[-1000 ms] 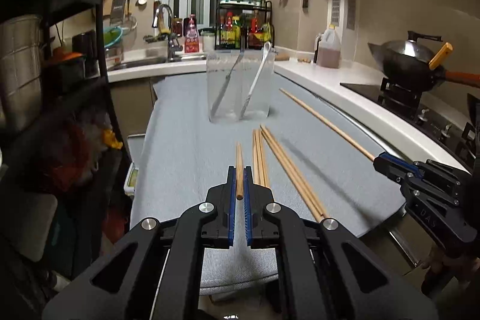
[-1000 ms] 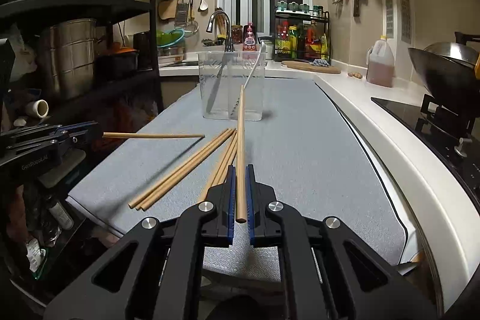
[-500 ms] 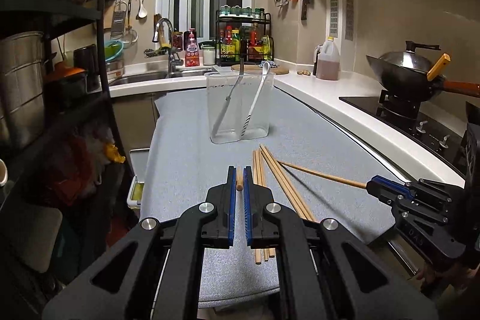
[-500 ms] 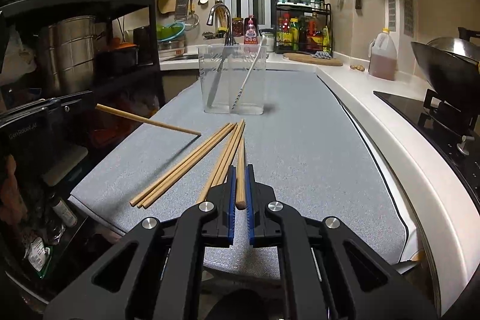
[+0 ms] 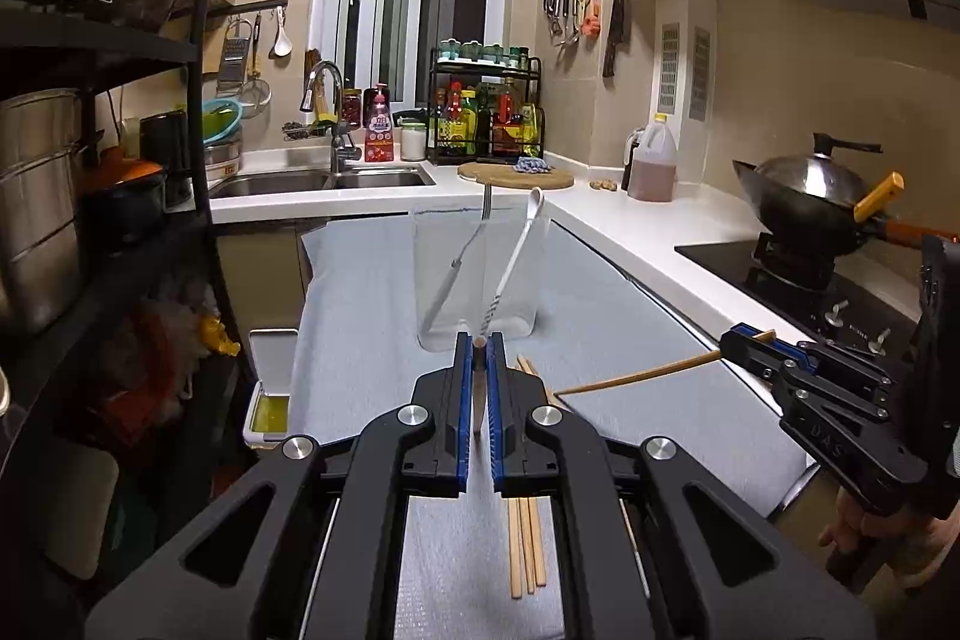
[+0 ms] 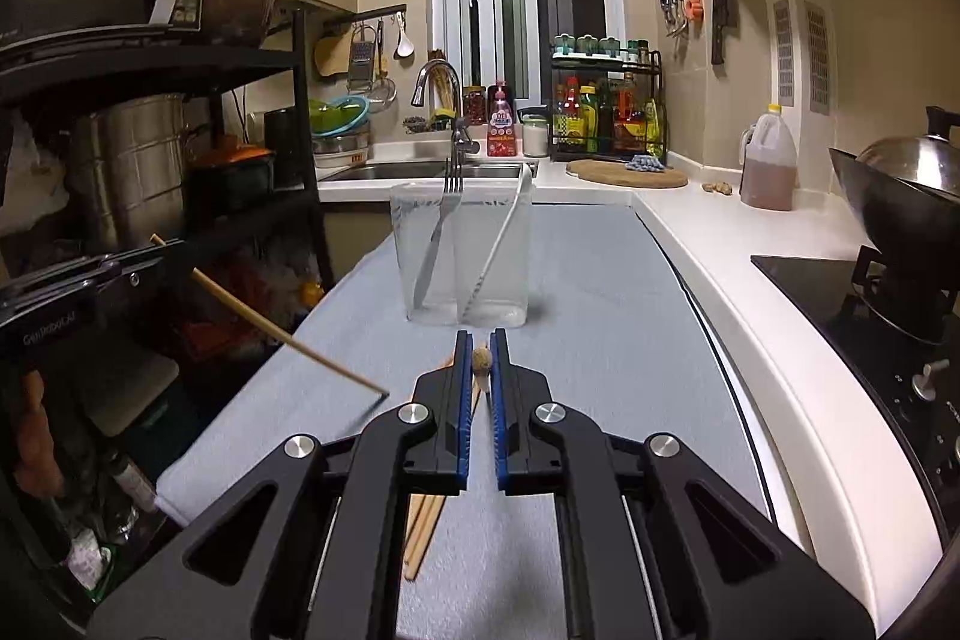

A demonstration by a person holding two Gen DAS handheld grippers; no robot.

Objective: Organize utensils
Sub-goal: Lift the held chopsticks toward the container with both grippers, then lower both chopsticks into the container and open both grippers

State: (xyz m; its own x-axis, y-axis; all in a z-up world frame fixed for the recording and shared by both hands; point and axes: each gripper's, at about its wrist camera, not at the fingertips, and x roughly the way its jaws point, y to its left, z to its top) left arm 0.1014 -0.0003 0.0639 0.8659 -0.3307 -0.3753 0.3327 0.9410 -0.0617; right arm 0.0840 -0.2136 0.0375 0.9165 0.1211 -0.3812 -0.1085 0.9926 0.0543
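Left wrist view: the left gripper point(image 5: 479, 340) is clenched on a single chopstick point(image 5: 478, 382), which runs between the blue pads point(image 5: 461, 400) with its blunt end showing at the tips. Below the fingers, loose chopsticks point(image 5: 525, 544) lie on the grey mat point(image 5: 360, 340). To the right, the right gripper point(image 5: 729, 340) grasps its own wooden stick point(image 5: 636, 375), slanting down toward the mat with the tip near the loose pile; part of a hand point(image 5: 864, 526) shows under it. Just past the fingertips stands the clear container point(image 5: 444, 244) on the mat, with a fork point(image 5: 465, 250) and a white spoon point(image 5: 519, 244) leaning inside. Beyond, the white counter point(image 5: 630, 232), sink point(image 5: 318, 181) and bottle rack point(image 5: 486, 112); a wok point(image 5: 810, 196) sits on the hob at right. Right wrist view: the right gripper point(image 6: 480, 340) is clamped on its stick point(image 6: 481, 361), seen nearly end-on between the pads. More chopsticks point(image 6: 423, 532) lie on the mat point(image 6: 600, 340) beneath. At left, the left gripper's chopstick point(image 6: 288, 337) angles down, tip just above the mat edge. The container point(image 6: 420, 244) stands straight ahead, fork point(image 6: 444, 220) and spoon point(image 6: 504, 232) in it.
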